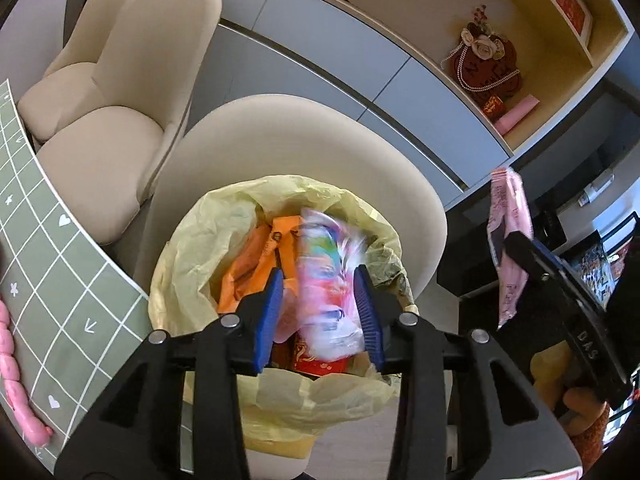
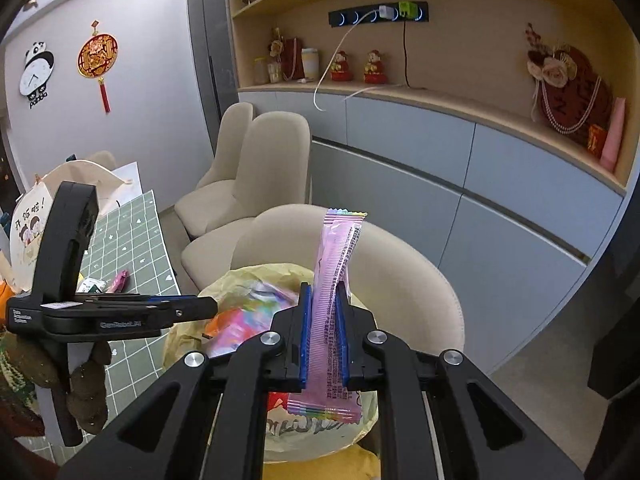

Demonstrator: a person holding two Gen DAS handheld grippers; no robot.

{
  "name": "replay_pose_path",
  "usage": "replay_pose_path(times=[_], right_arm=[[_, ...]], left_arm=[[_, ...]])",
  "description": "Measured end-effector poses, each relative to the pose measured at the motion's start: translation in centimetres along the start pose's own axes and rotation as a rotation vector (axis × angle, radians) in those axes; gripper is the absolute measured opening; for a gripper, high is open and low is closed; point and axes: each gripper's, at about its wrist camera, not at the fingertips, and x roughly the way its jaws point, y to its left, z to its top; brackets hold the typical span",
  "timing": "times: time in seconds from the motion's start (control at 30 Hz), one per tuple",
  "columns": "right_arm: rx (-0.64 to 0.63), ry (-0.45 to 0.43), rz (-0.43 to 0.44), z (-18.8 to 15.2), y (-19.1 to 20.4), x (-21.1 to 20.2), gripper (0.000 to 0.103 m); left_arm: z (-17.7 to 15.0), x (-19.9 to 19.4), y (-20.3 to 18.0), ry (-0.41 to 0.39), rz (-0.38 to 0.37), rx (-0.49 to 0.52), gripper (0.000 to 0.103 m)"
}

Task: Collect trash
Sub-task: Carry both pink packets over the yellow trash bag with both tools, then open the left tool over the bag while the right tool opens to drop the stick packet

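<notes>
Cream chairs [image 1: 120,80] and grey cabinets [image 2: 440,184] fill the background, and below me a bin lined with a yellow bag [image 1: 208,232] stands just beside the green checked table mat [image 1: 60,264], close to the edge, I judge, so rubbish from the table has only a short way to go.

My left gripper [image 1: 320,304] hangs right over the bin's mouth. Its blue fingers stand well apart, and a colourful wrapper [image 1: 332,280] shows blurred between them. It looks to me to be dropping free, not pinched, though the blur keeps me from being sure whether either pad touches it. Under it the bag already holds an orange packet [image 1: 256,264] and something red [image 1: 316,360], so the collecting is well along.

My right gripper [image 2: 323,340] is closed tight on a pink wrapper [image 2: 334,280], which is clamped about its middle and stands upright, with one end above the fingers and the other hanging below. I hold it off to the side of the bin, near its rim, presumably waiting until the left gripper is out of the way.

On the mat there are more small bits of litter [image 2: 104,282] left to pick up, and pink sausages [image 1: 8,360] lie at its near edge. Whether those count as trash I cannot say.
</notes>
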Motion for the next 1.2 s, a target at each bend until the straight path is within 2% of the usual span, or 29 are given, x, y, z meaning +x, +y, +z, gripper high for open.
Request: replay_pose_path(times=[0.13, 0.3, 0.4, 0.53, 0.73, 0.87, 0.93, 1.2], right_arm=[[0.036, 0.049, 0.069, -0.5, 0.1, 2.4, 0.012], [0.084, 0.171, 0.184, -2.3, 1.8, 7.8, 0.012], [0.127, 0.235, 0.221, -3.6, 2.8, 10.9, 0.012], [0.167, 0.305, 0.232, -5.1, 3.9, 13.9, 0.012], [0.218, 0.41, 0.151, -6.7, 3.4, 16.7, 0.012], [0.171, 0.384, 0.104, -6.5, 4.3, 15.7, 0.017], [0.151, 0.369, 0.097, -6.3, 5.2, 14.9, 0.032], [0.115, 0.261, 0.036, -5.1, 9.3, 10.1, 0.041]], left_arm=[[-0.5, -2.0, 1.5, -0.038, 0.075, -0.006, 0.036], [-1.8, -5.9, 4.5, -0.089, 0.168, -0.06, 0.038], [-3.0, -8.2, 6.1, -0.123, 0.238, -0.065, 0.041], [-5.3, -11.1, 8.6, -0.144, 0.325, -0.082, 0.042], [-8.3, -14.7, 12.9, -0.162, 0.4, -0.19, 0.042], [-10.4, -17.5, 15.8, -0.184, 0.442, -0.268, 0.043], [-11.4, -18.9, 17.4, -0.189, 0.459, -0.305, 0.045], [-14.4, -23.9, 21.3, -0.23, 0.496, -0.362, 0.046]])
